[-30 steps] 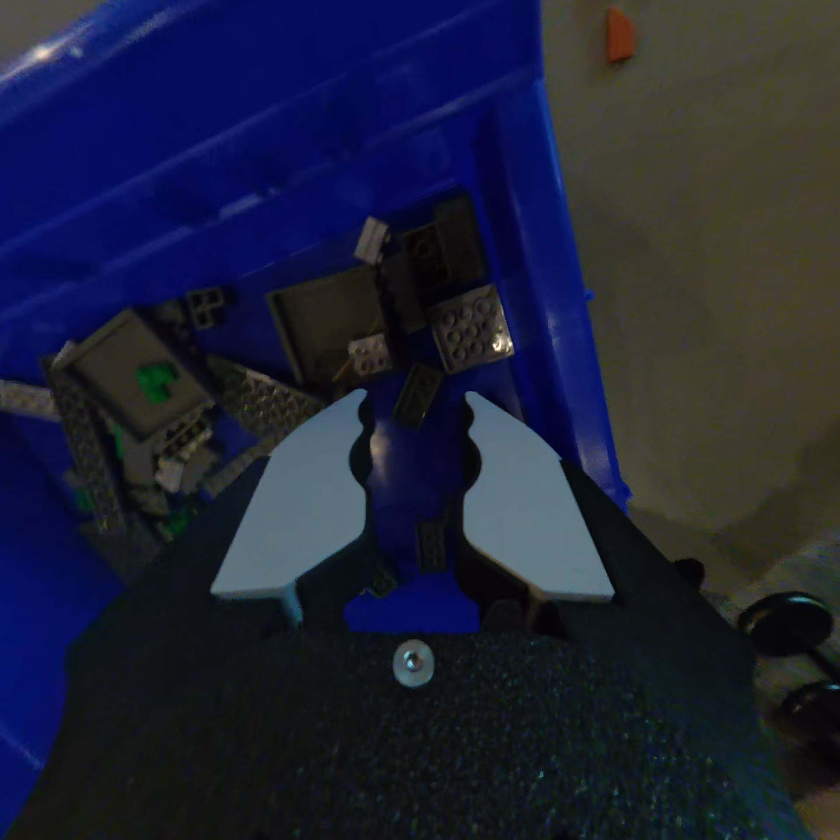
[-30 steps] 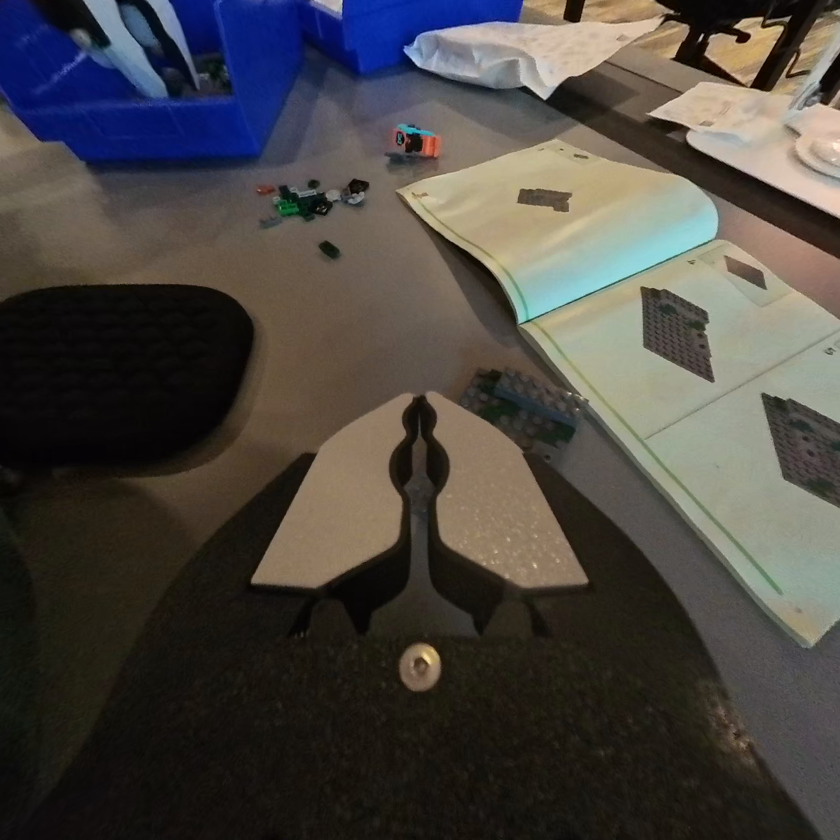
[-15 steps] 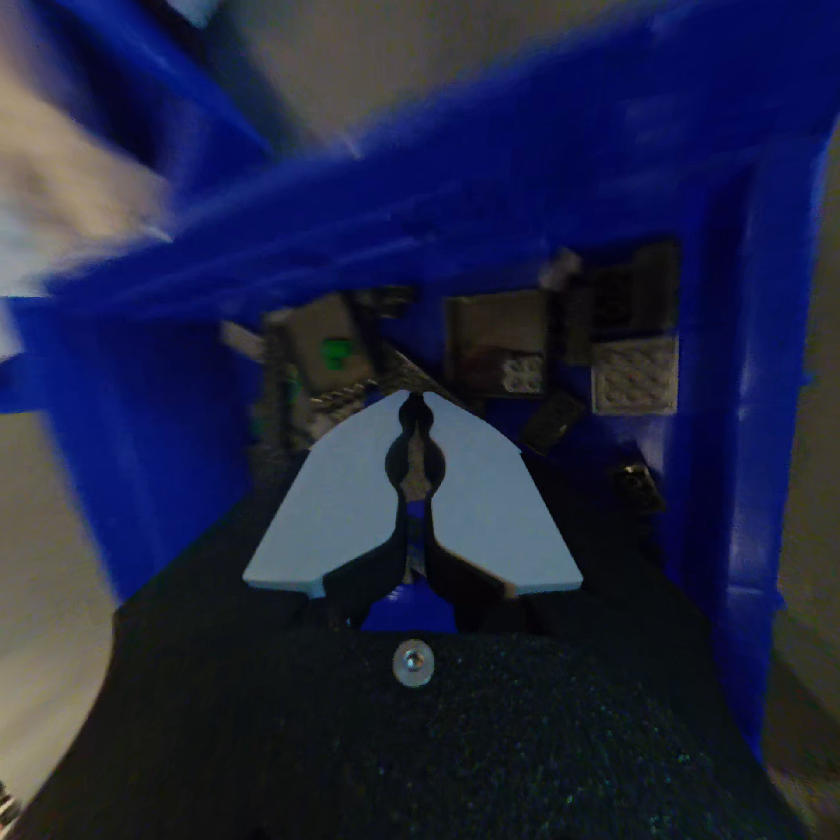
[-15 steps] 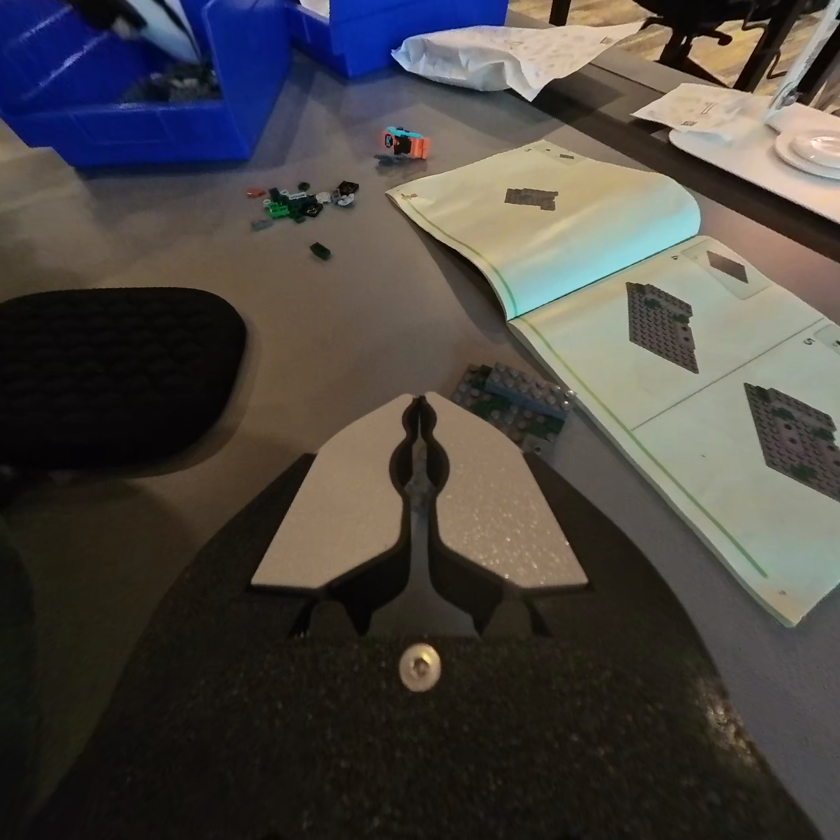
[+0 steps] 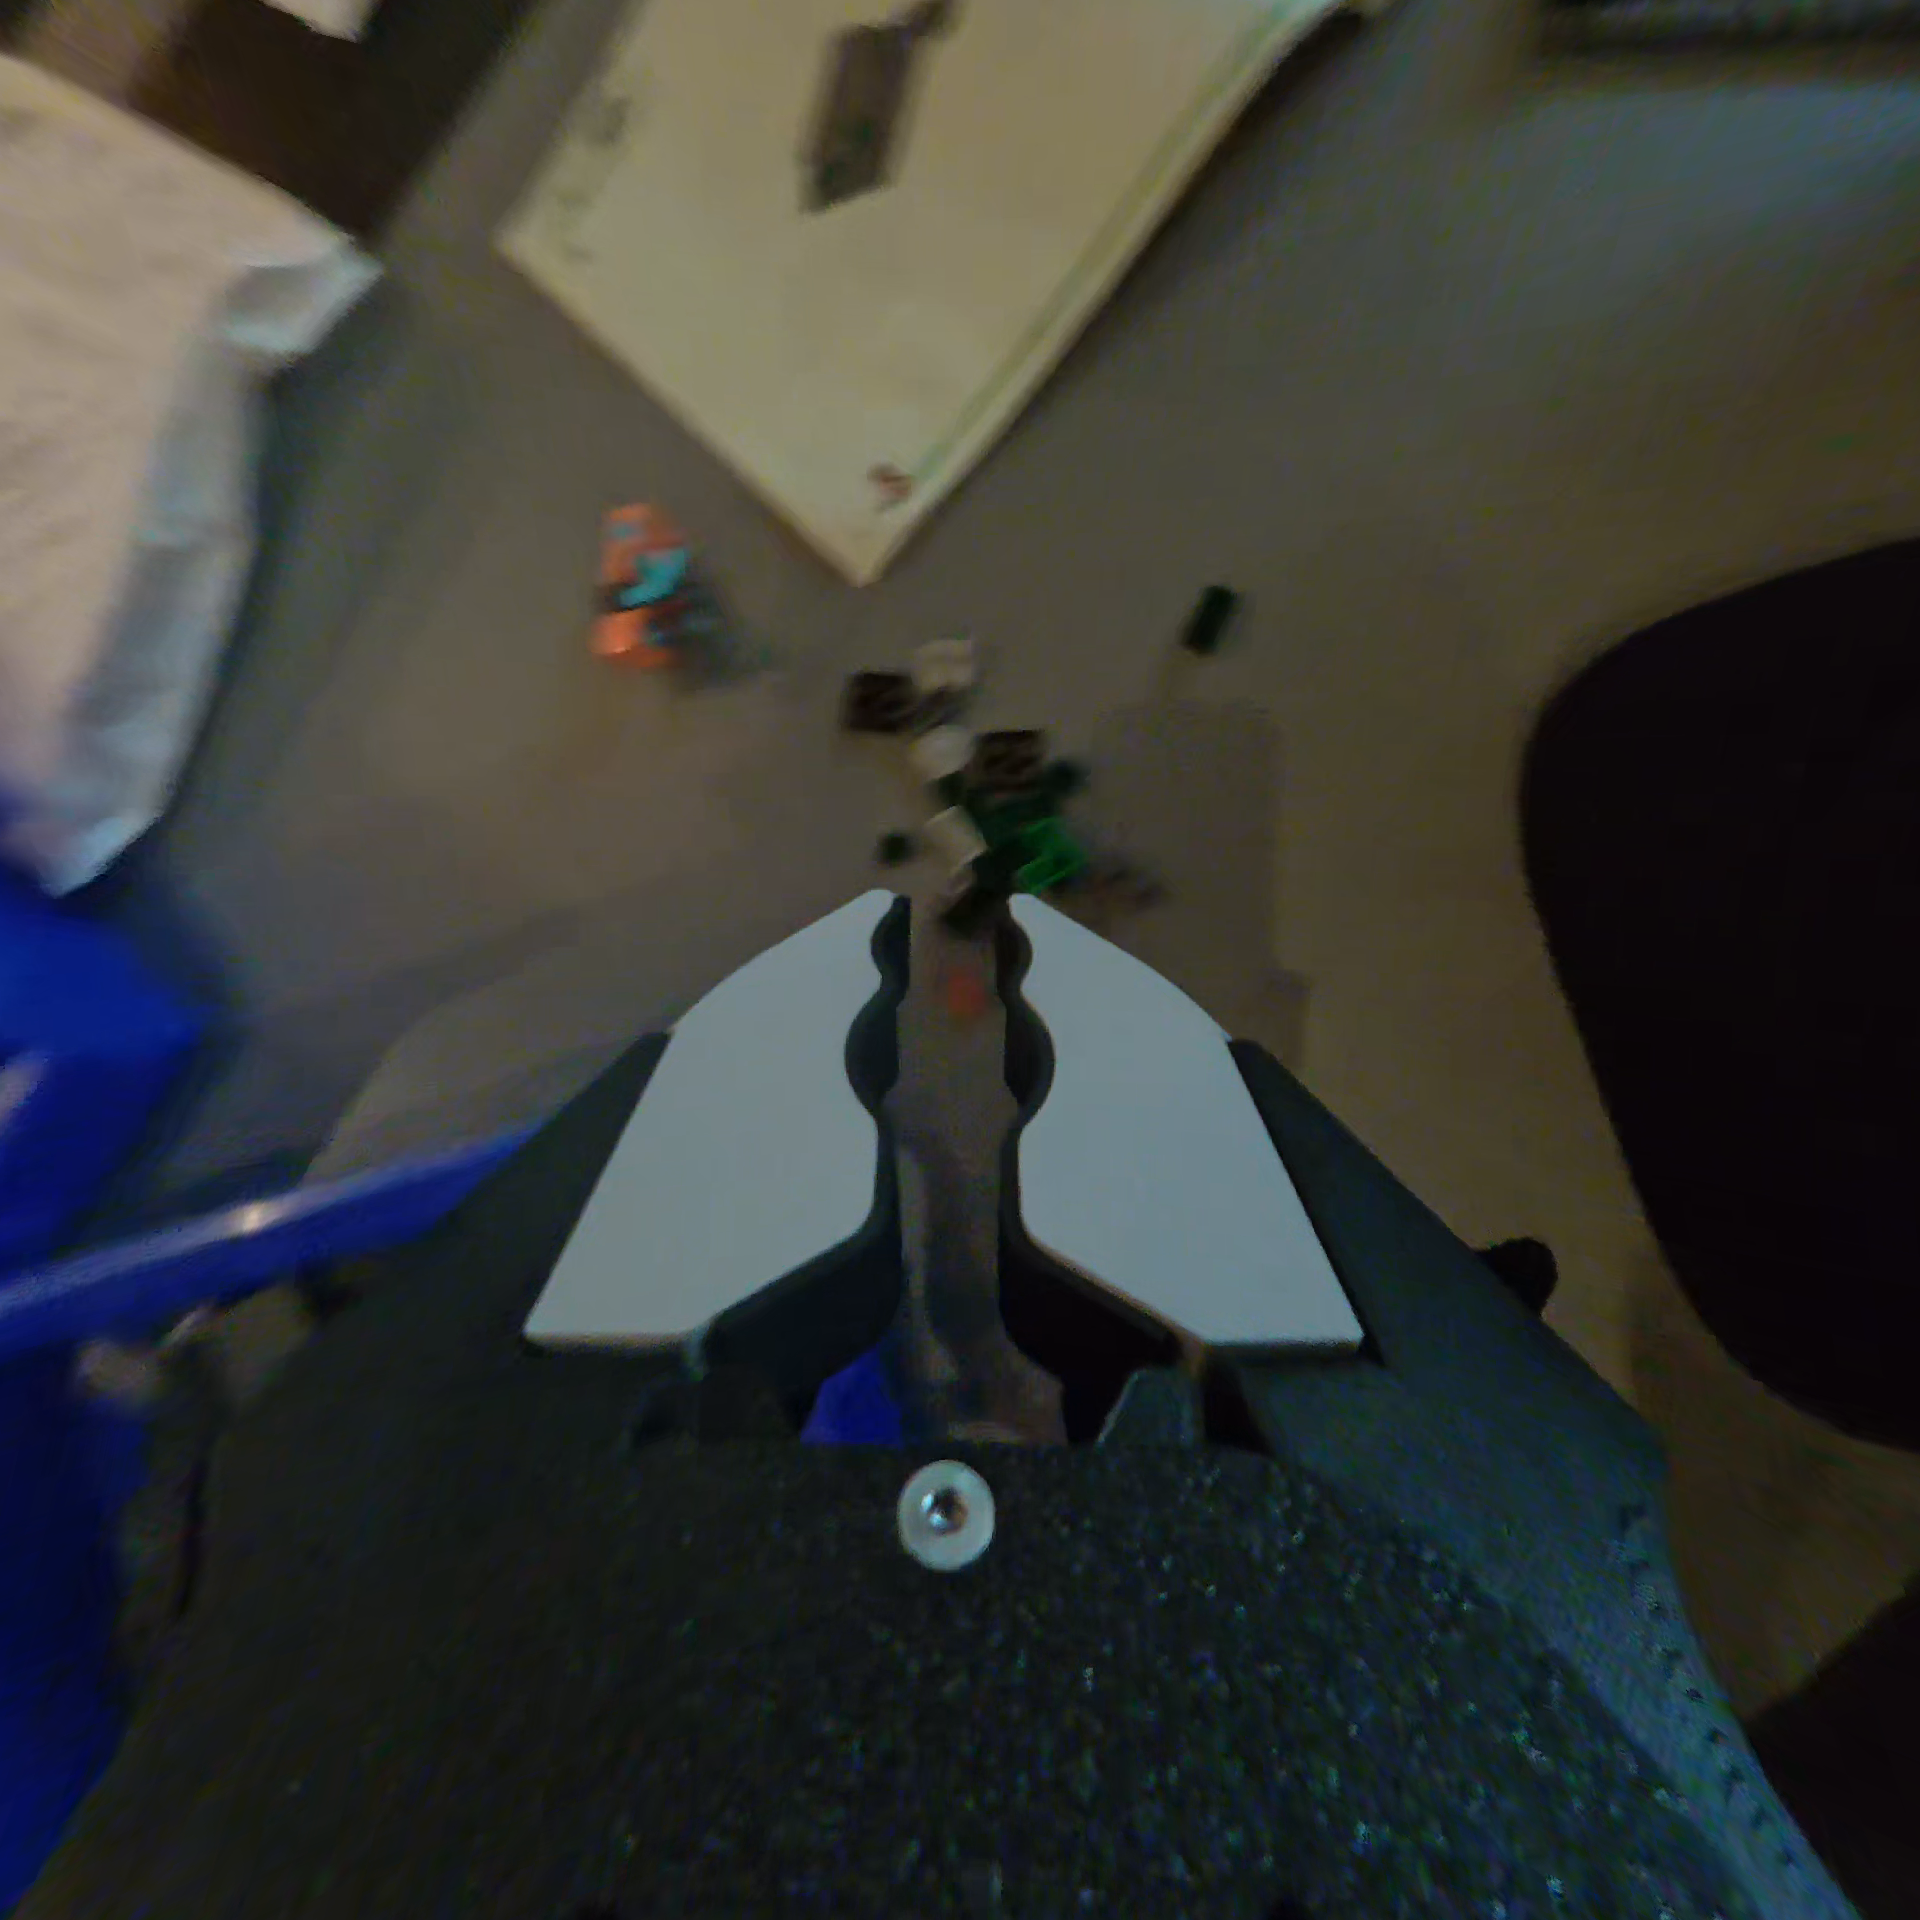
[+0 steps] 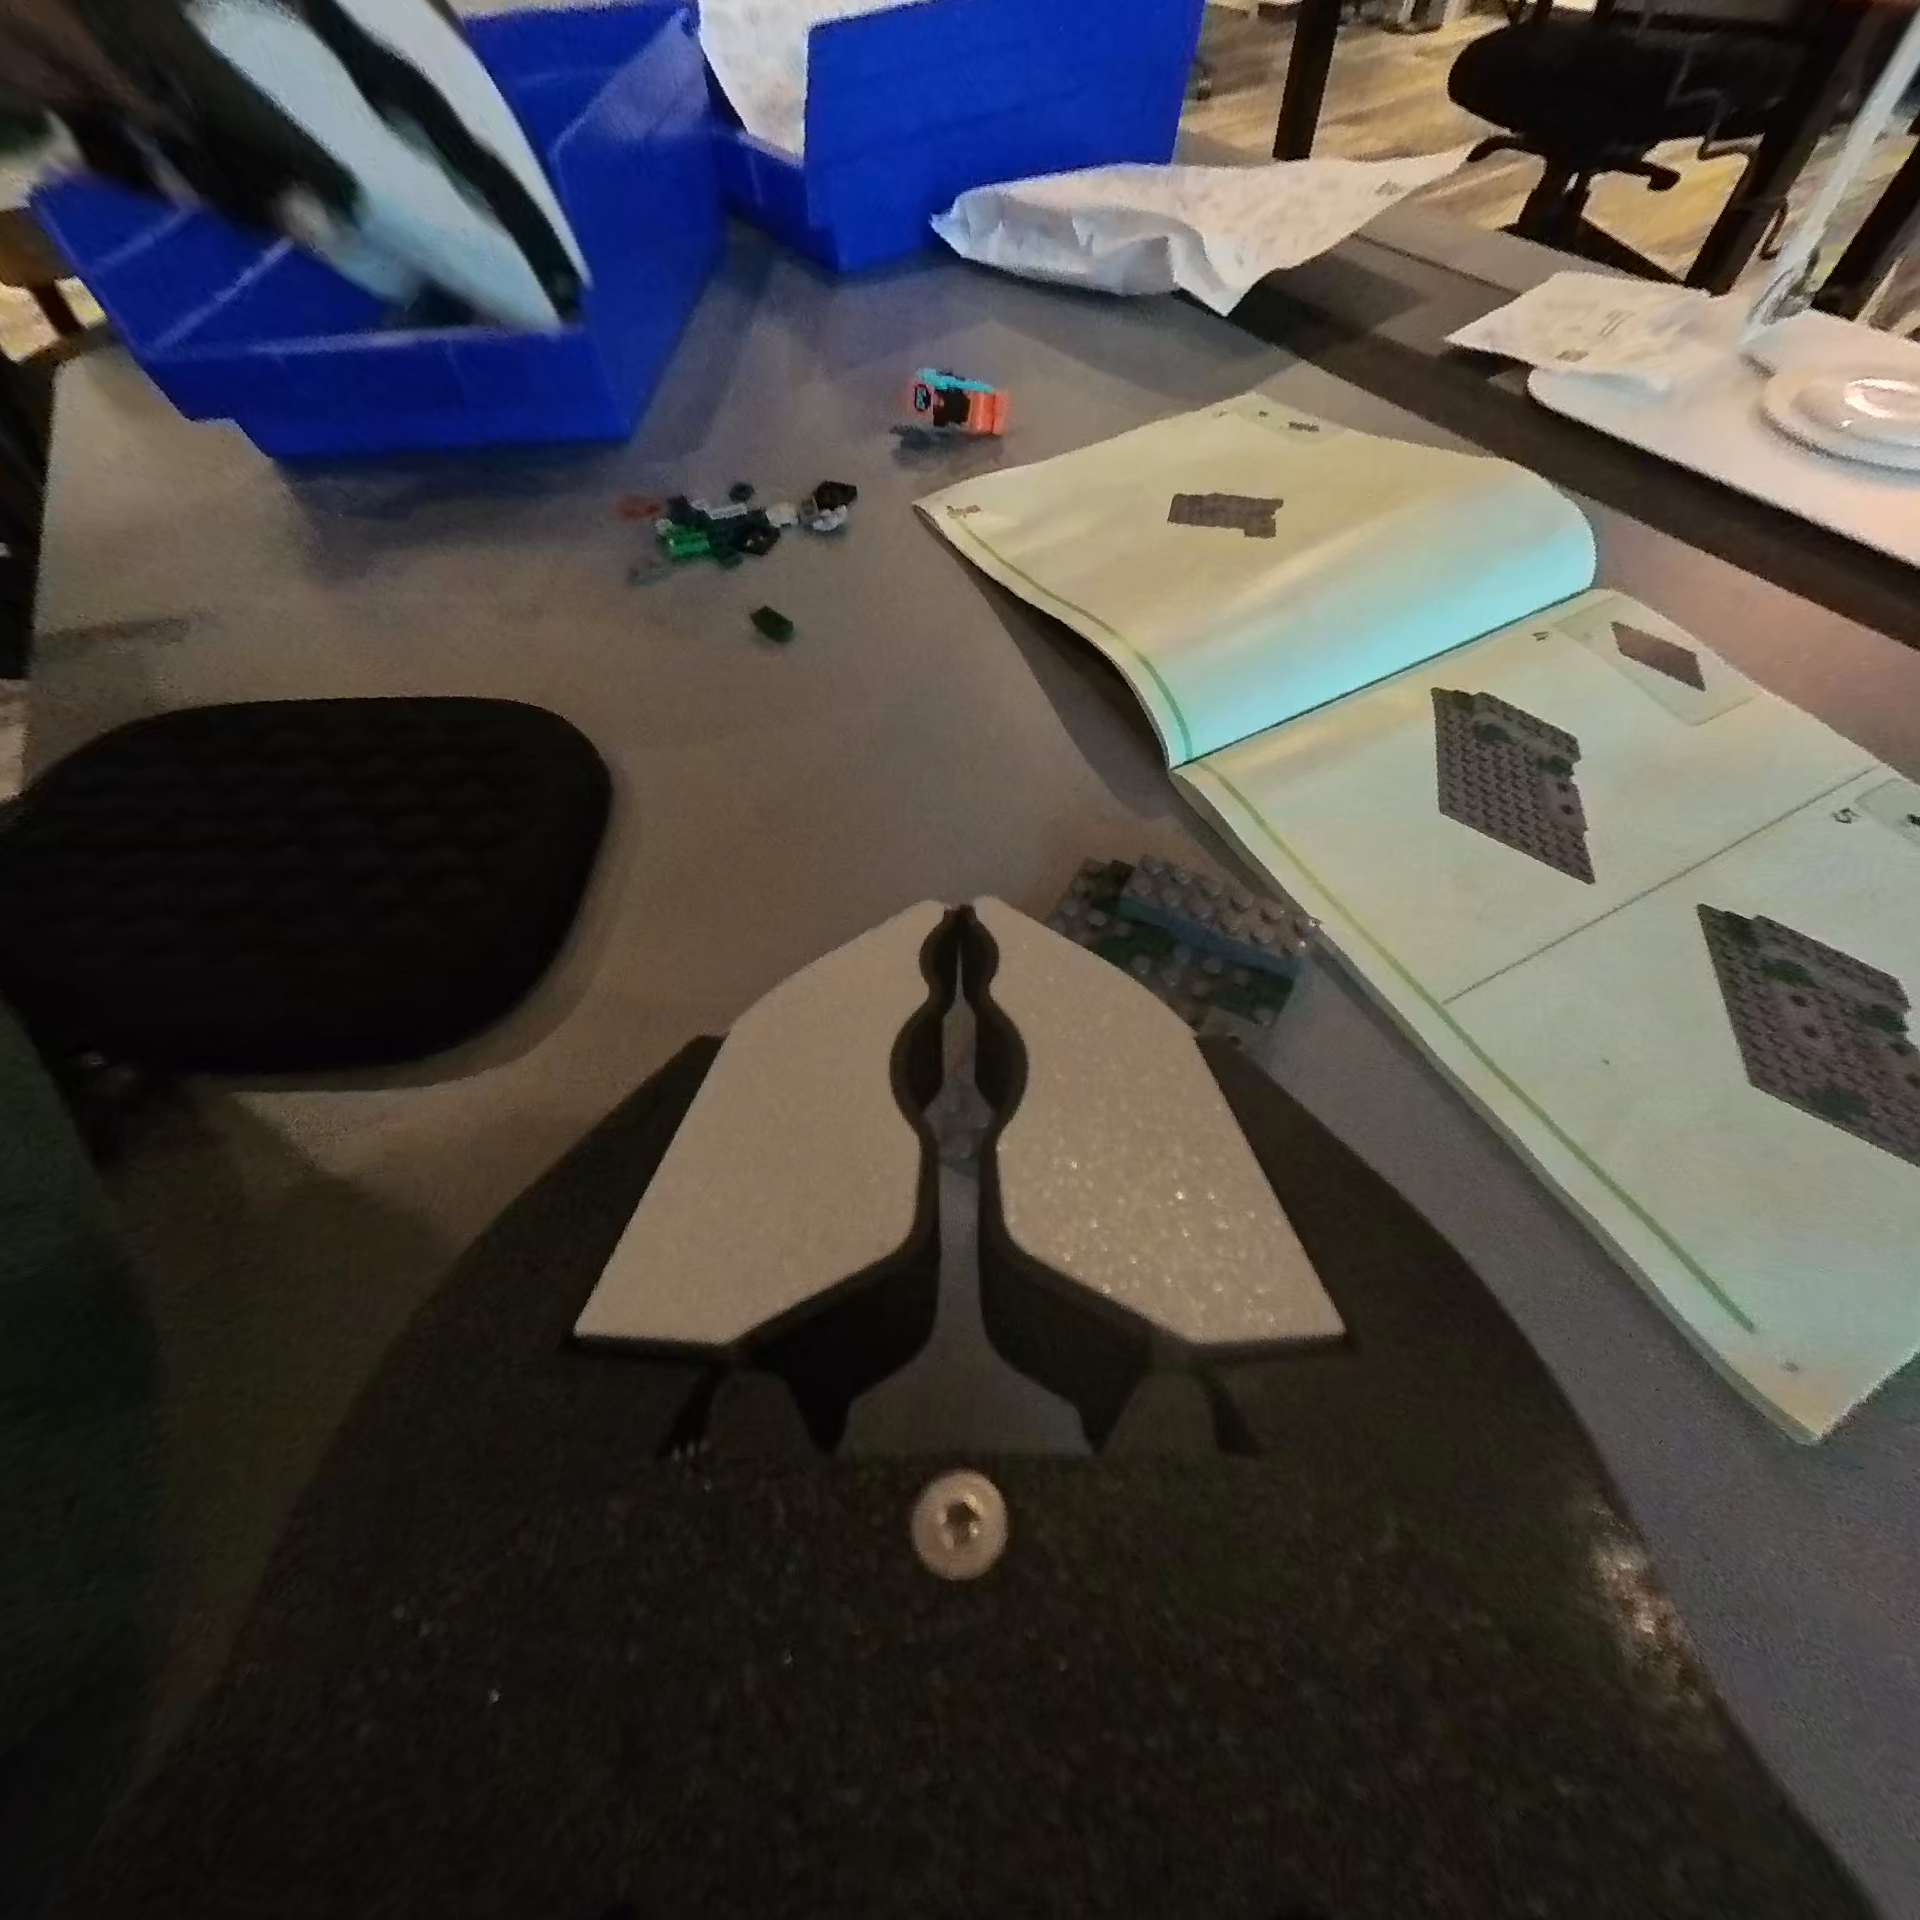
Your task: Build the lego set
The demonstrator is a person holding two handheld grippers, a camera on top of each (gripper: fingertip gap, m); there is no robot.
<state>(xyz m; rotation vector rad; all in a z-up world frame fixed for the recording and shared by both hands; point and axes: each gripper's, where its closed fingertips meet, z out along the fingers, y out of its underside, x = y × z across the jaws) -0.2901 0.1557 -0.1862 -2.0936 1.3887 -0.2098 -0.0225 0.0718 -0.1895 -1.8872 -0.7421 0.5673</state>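
Note:
My left gripper (image 5: 953, 904) is up over the grey table, just short of a pile of small loose lego pieces (image 5: 997, 810). Its jaws stand a narrow gap apart on what looks like a thin grey lego piece (image 5: 951, 1195); the view is blurred. It also shows in the right wrist view (image 6: 416, 177), above the blue bin (image 6: 416, 374). My right gripper (image 6: 961, 912) is shut, tips touching, on the edge of the grey studded lego build (image 6: 1195, 935) beside the open instruction booklet (image 6: 1351, 623).
A black mesh pad (image 6: 281, 883) lies left of the build. A small orange and teal model (image 6: 961, 400) and a lone dark green piece (image 6: 774, 623) lie near the pile (image 6: 738, 520). A second blue bin (image 6: 987, 114), crumpled white paper (image 6: 1174, 218) and plates (image 6: 1860, 405) sit further back. The gap from one gripper's tips to the other's is roughly 30 centimeters. The lone dark green piece (image 6: 774, 623) lies some 11 centimeters from my left tips, 20 centimeters from my right tips. My left wrist view (image 5: 1214, 609) looks at it from another angle.
My left gripper shut inside the blue bin, then rose out and swung over the table towards the loose pieces. My right gripper stayed shut on the build and barely moved.

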